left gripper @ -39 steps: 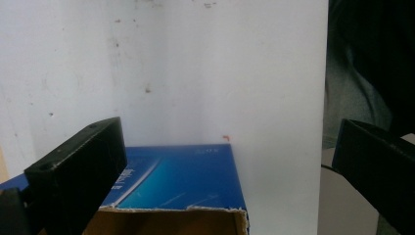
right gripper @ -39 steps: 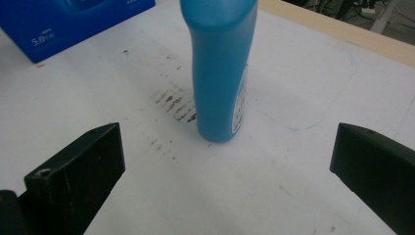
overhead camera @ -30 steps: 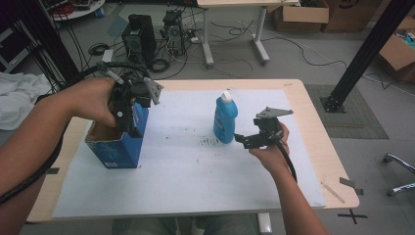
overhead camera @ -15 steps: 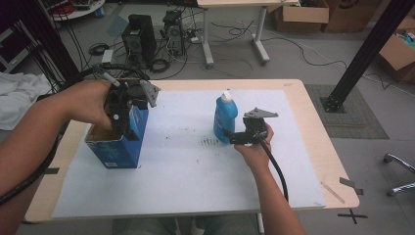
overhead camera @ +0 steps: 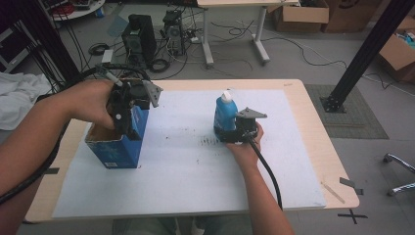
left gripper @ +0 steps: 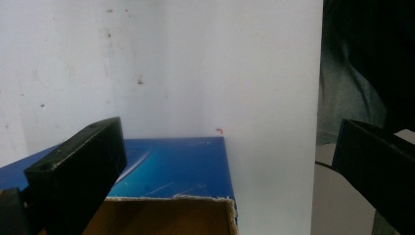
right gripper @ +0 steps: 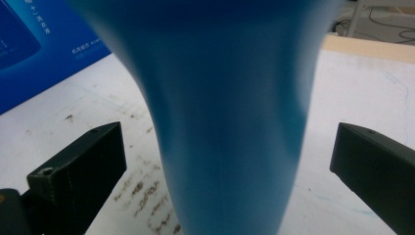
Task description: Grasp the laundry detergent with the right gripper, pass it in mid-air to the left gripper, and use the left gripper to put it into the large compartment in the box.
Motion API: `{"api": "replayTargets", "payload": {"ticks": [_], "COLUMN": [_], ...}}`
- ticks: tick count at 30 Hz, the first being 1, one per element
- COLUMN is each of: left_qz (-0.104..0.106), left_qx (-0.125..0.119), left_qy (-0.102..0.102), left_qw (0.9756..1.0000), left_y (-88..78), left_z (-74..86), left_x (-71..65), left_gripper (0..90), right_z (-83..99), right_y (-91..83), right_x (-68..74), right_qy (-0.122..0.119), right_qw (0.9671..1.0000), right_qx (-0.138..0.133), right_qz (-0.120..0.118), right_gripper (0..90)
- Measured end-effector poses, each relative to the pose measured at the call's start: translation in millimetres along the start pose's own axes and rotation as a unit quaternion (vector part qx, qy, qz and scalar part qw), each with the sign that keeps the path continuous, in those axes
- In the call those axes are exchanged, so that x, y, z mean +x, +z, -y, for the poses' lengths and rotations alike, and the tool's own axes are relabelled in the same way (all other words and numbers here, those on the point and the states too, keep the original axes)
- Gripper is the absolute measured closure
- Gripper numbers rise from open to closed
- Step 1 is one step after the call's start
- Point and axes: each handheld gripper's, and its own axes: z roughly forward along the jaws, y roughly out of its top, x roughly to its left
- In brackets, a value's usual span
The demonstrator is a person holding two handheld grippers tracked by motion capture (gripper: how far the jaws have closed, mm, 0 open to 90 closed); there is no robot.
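Box (overhead camera: 115, 147) stands left on the sheet (overhead camera: 186, 166) — bottle (overhead camera: 225, 113) right, well apart.

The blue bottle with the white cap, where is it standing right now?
In the high view the blue bottle stands upright on the white sheet, right of centre, with the right gripper at its base and its jaws open either side.
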Motion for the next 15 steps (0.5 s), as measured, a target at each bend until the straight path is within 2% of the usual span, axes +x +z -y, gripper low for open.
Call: {"api": "replayTargets", "payload": {"ticks": [7,11,14,15], "left_qz": [-0.001,-0.001,0.000,0.001], "left_qx": [0.001,0.000,0.001,0.002], "left_qy": [-0.004,-0.006,-0.006,-0.004], "left_qw": [1.0000,1.0000,1.0000,1.0000], "left_y": [0.0,1.3,2.0,2.1], "left_z": [4.2,5.8,5.8,5.6], "left_x": [0.0,0.3,0.1,0.2], "left_gripper": [0.1,0.1,0.1,0.1], "right_z": [-0.9,0.1,0.6,1.2], "right_y": [6.2,8.8,9.6,10.6], "right_x": [4.6,6.8,7.0,6.9], "right_qy": [-0.001,-0.005,-0.006,-0.005], "right_qw": [0.9997,0.9993,0.9993,0.9993], "right_qx": [-0.016,-0.022,-0.022,-0.024], "right_qz": [0.018,0.029,0.029,0.029], "right_gripper": [0.3,4.3,5.1,8.1]}}
